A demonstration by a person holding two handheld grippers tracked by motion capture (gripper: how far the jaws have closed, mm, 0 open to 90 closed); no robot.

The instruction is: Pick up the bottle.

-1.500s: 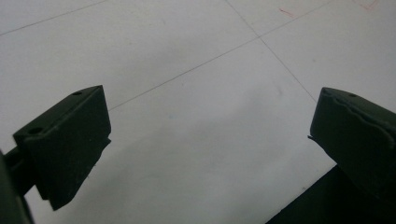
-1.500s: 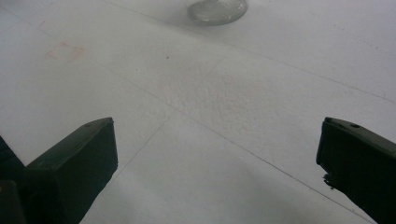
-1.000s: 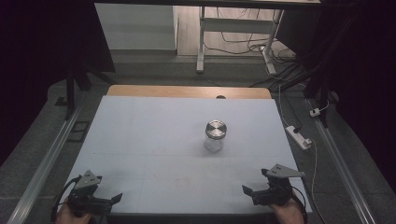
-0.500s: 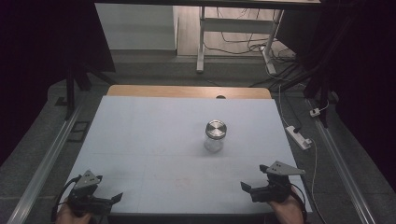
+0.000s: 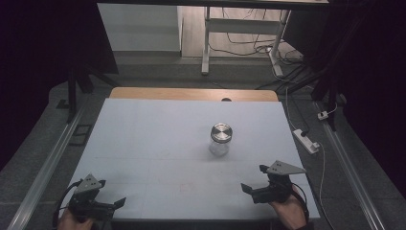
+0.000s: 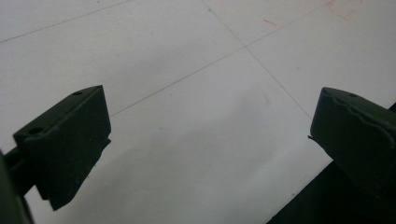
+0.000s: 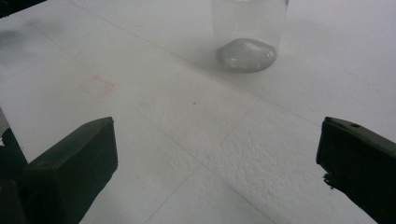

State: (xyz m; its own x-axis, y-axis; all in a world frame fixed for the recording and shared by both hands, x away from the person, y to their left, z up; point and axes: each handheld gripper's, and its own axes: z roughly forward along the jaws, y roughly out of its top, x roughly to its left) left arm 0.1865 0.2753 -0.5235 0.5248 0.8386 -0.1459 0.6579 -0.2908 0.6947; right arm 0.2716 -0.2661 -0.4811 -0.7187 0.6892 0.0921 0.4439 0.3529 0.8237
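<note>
The table lay white and bare around a clear glass jar with a metal lid, upright right of centre; the right gripper sat near the front edge, jaws spread and empty, facing the jar; the left gripper waited at the front left corner, likewise spread; the likely step was a reach; approach level, straddle the glass below the lid, close gently
</note>
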